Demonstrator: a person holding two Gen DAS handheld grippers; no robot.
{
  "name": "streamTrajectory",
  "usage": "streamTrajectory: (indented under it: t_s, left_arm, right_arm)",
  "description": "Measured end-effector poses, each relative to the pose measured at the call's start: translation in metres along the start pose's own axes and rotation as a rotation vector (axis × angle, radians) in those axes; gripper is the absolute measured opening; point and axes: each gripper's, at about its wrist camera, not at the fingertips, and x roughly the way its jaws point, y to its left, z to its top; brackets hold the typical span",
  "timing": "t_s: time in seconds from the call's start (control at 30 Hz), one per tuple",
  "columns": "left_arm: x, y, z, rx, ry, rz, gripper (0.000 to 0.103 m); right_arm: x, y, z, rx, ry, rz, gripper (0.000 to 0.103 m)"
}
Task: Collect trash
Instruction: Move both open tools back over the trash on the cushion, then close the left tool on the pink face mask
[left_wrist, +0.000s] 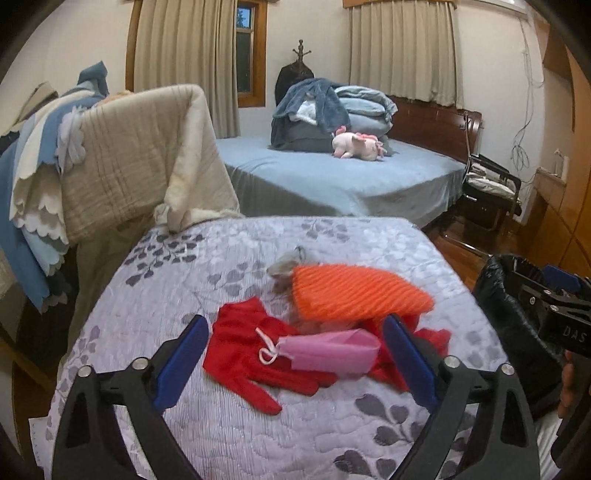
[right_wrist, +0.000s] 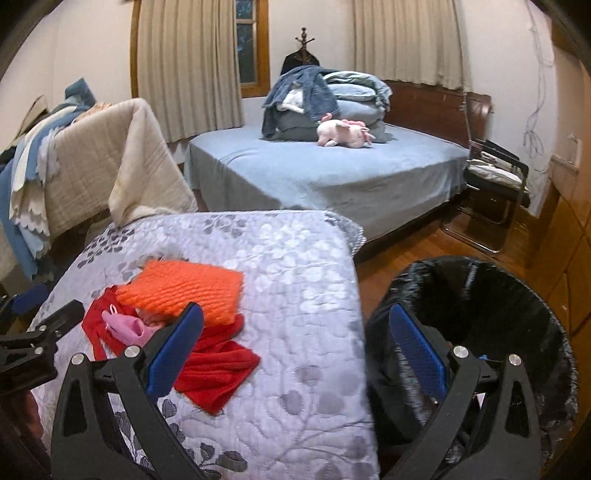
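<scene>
step: reaching for mask (left_wrist: 328, 350) | left gripper (left_wrist: 295, 354) wide apart around it | right gripper (right_wrist: 295, 343) apart, empty, by bin (right_wrist: 517, 295) | next: lower, pinch mask only

pink plush toy (left_wrist: 356, 145) beside folded blue bedding (left_wrist: 332, 110) on the far bed (left_wrist: 332, 177); beige curtains (left_wrist: 184, 55) behind

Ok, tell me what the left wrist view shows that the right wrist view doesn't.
Only the left wrist view shows the red glove fully, fingers spread. Only the right wrist view shows the open mouth of the black-lined trash bin and the wood floor. Both show the pink mask, orange knit and blue bed.
</scene>
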Motion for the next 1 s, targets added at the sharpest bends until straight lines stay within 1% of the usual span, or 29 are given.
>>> streamTrajectory:
  t_s: [0.1,0.23,0.4,0.47,0.53,0.57,0.6,0.63,0.67,0.73,0.77,0.8,0.83,0.93,1.0]
  left_arm:
    - [0.012,0.004,-0.007,-0.011,0.028,-0.009,0.09]
    - [0.031,0.002,-0.014,-0.003,0.066,-0.026,0.084]
    - [0.054,0.001,-0.022,-0.009,0.118,-0.055,0.082]
    - [0.063,0.002,-0.025,-0.019,0.135,-0.07,0.078]
    - [0.068,0.001,-0.027,-0.027,0.154,-0.096,0.063]
    - [0.07,0.0,-0.028,-0.029,0.161,-0.108,0.06]
    - [0.071,-0.001,-0.029,-0.03,0.164,-0.116,0.053]
    - [0.071,-0.002,-0.03,-0.027,0.165,-0.127,0.045]
    - [0.071,-0.004,-0.03,-0.021,0.166,-0.134,0.041]
    - [0.071,-0.007,-0.03,-0.012,0.166,-0.14,0.027]
    - [0.07,-0.007,-0.03,-0.012,0.163,-0.144,0.023]
    - [0.069,-0.008,-0.03,-0.012,0.159,-0.15,0.015]
    - [0.067,-0.009,-0.029,-0.009,0.152,-0.152,0.01]
    - [0.059,-0.012,-0.026,-0.001,0.135,-0.161,0.002]
    - [0.052,-0.011,-0.025,0.002,0.12,-0.161,0.001]
  right_arm:
    - [0.008,0.006,-0.002,-0.015,0.013,0.001,0.098]
    - [0.017,0.008,-0.007,-0.017,0.032,0.001,0.098]
    - [0.026,0.011,-0.009,-0.033,0.052,0.0,0.098]
    - [0.029,0.013,-0.01,-0.043,0.057,-0.001,0.098]
    - [0.031,0.014,-0.011,-0.049,0.061,-0.002,0.098]
    - [0.032,0.015,-0.011,-0.05,0.062,-0.001,0.098]
    - [0.034,0.015,-0.01,-0.051,0.064,-0.001,0.098]
    - [0.034,0.015,-0.01,-0.052,0.064,-0.001,0.098]
    - [0.035,0.015,-0.01,-0.054,0.064,-0.001,0.098]
    - [0.035,0.015,-0.01,-0.058,0.066,-0.003,0.098]
    - [0.036,0.015,-0.01,-0.059,0.068,-0.004,0.098]
    - [0.036,0.017,-0.01,-0.06,0.069,-0.004,0.098]
    - [0.036,0.016,-0.01,-0.06,0.068,-0.004,0.098]
    - [0.036,0.017,-0.01,-0.061,0.068,-0.001,0.098]
    - [0.035,0.018,-0.009,-0.063,0.065,0.003,0.098]
